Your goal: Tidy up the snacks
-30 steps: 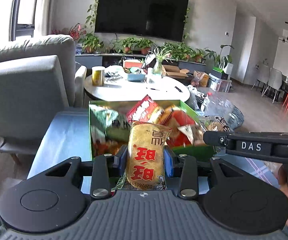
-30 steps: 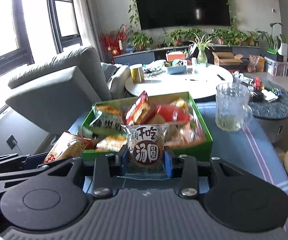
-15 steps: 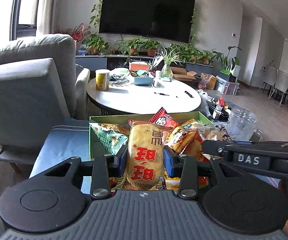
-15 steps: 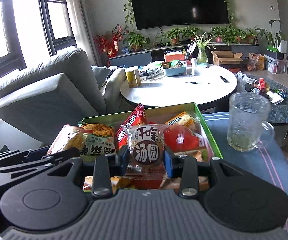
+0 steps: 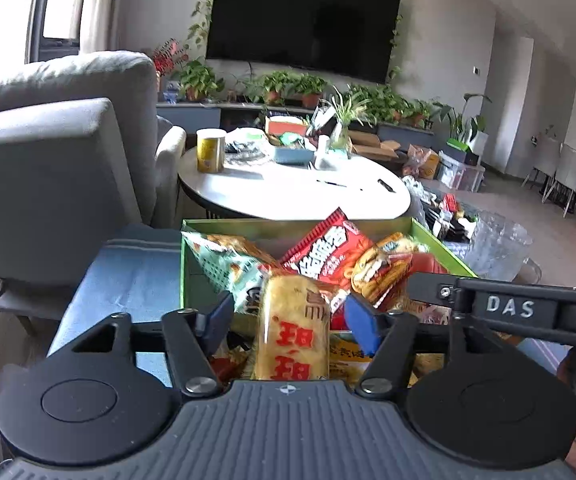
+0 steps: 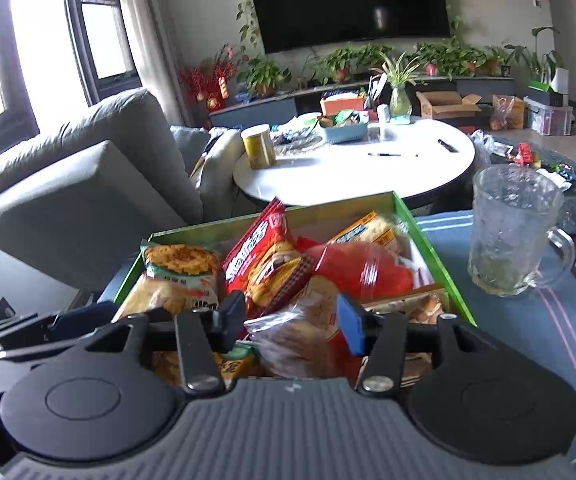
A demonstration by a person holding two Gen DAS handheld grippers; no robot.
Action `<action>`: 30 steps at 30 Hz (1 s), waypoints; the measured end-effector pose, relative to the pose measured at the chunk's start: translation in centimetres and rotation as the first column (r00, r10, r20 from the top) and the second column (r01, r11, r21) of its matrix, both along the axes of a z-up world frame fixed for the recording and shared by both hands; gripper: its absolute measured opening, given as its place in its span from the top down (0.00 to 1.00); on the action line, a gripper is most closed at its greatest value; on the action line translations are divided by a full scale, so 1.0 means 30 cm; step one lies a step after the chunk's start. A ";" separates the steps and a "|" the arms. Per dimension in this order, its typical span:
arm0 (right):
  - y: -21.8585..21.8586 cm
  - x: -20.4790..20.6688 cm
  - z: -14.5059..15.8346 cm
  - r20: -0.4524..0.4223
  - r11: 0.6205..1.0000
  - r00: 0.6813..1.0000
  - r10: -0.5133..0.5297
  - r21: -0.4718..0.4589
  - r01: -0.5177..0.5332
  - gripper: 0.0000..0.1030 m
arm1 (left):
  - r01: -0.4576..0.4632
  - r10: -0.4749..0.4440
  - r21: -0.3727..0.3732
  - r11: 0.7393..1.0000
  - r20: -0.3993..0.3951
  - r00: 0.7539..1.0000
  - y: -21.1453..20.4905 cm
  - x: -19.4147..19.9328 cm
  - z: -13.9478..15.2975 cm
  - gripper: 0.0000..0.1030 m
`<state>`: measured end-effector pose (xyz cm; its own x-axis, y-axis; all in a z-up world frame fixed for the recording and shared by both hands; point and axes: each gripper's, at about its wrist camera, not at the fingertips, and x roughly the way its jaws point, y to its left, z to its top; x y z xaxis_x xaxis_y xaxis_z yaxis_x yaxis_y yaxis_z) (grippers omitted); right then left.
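- Since the earlier frames both grippers have come forward over the green box (image 5: 440, 240); the box fills more of each view now.
- Left gripper (image 5: 290, 320): jaws have just been opening; blue pads now stand clear on both sides of the yellow rice-cracker pack (image 5: 294, 332), gaps visible, no grip.
- The yellow rice-cracker pack was pinched a second ago; now it stands loose between the pads, long axis upright and running away from the camera, red characters reading down it, bottom end hidden behind the gripper body.
- Right gripper (image 6: 290, 322): jaws have just been opening a bit more, wide apart, pads not pressing on anything.
- The round-label snack pack (image 6: 304, 332) seen earlier between the right pads now lies blurred below them, tipped over on the pile in the box; label not readable.
- In the box: red snack bag (image 6: 263, 264) propped up on its long axis, tilted, top corner pointing away; green-white pack (image 5: 227, 264) leaning at the left.
- Glass mug (image 6: 512, 232) stands on the blue cloth (image 6: 568, 320), right of the box, apart from it.
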<state>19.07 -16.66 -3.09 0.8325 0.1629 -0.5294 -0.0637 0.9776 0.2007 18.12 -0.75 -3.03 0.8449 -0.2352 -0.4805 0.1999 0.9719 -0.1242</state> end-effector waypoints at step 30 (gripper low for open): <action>-0.030 -0.444 0.168 0.123 0.999 0.992 -0.004 0.042 -0.002 0.02 | -0.120 0.110 0.034 0.992 0.210 0.971 0.033 -0.502 0.208 0.05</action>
<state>5.76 -17.55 1.96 0.8910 0.1818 -0.4161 -0.0894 0.9686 0.2319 3.06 0.26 3.20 0.9474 -0.1122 -0.2996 0.1030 0.9936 -0.0464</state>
